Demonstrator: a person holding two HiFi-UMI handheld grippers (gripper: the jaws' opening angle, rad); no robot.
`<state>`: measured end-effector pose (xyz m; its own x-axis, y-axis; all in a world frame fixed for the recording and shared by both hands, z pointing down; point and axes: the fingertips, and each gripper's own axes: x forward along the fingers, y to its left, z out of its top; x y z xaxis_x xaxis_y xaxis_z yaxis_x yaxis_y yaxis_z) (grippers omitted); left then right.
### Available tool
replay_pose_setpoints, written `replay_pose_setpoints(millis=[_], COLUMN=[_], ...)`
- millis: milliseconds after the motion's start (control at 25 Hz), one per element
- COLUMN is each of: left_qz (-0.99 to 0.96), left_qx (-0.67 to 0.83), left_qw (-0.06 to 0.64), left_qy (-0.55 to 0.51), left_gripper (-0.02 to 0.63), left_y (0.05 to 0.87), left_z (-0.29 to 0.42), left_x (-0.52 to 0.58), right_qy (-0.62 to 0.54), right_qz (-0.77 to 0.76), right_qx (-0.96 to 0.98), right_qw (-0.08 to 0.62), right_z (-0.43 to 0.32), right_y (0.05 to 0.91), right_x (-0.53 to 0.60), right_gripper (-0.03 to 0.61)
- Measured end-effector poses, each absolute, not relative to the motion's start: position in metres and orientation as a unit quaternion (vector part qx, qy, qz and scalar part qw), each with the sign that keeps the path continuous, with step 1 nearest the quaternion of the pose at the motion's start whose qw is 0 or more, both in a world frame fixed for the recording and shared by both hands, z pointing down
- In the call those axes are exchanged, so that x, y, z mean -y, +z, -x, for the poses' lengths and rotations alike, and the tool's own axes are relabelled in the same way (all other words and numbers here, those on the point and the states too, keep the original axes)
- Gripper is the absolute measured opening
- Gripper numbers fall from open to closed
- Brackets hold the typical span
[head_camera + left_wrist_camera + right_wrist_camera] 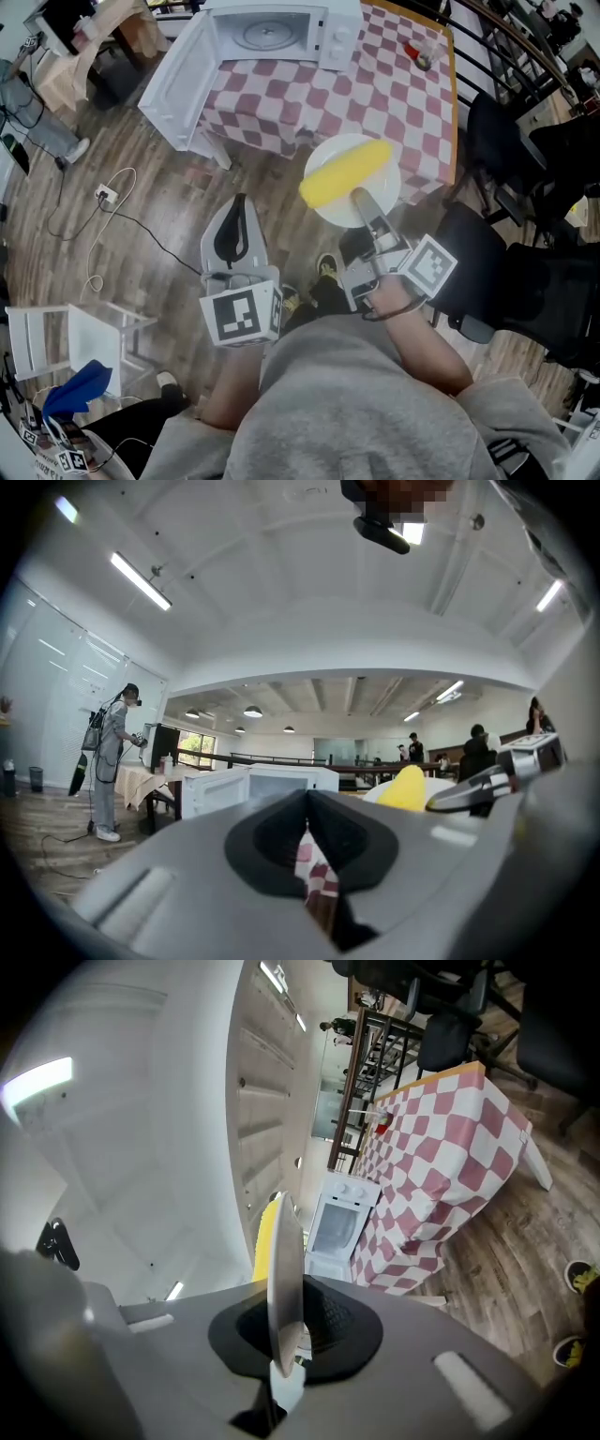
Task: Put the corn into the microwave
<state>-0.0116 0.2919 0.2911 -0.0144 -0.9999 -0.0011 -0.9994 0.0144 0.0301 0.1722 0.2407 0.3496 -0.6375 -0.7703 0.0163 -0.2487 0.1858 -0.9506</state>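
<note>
A yellow corn cob (345, 173) lies on a round white plate (330, 150). My right gripper (361, 199) is shut on the plate's near rim and holds it level over the floor, just short of the checked table (412, 112). In the right gripper view the plate (284, 1288) shows edge-on between the jaws, with the corn (266, 1232) behind it. The white microwave (281, 33) stands on the table's far left corner, its door (178, 80) swung wide open. My left gripper (240, 202) hovers left of the plate, jaws together and empty. It faces the microwave (272, 785).
A small glass with something red (419, 52) stands on the table right of the microwave. Black chairs (525, 281) crowd the right side. A white chair (66, 337) and floor cables (112, 202) lie to the left. A person (111, 761) stands far off.
</note>
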Motion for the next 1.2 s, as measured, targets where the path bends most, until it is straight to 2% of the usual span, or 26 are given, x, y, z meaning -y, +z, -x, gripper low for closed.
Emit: replay_pose_setpoints(millis=[680,1200], left_qz=[-0.701,-0.709], left_qx=[0.713,0.705], left_qw=[0.009,0.014], left_qy=[-0.005,0.014], left_gripper=[0.009,0.009], left_y=[0.295,0.306], left_z=[0.02,0.027], left_x=[-0.27,-0.196], right_qy=[-0.528,-0.519], right_qz=[0.367,0.361], right_qx=[-0.725,-0.737], right_qw=[0.246,0.238], right_z=[-0.147,-0.14], right_y=[0.36,0.367], right_x=[-0.218,-0.145], right_gripper=[0.006,0.006])
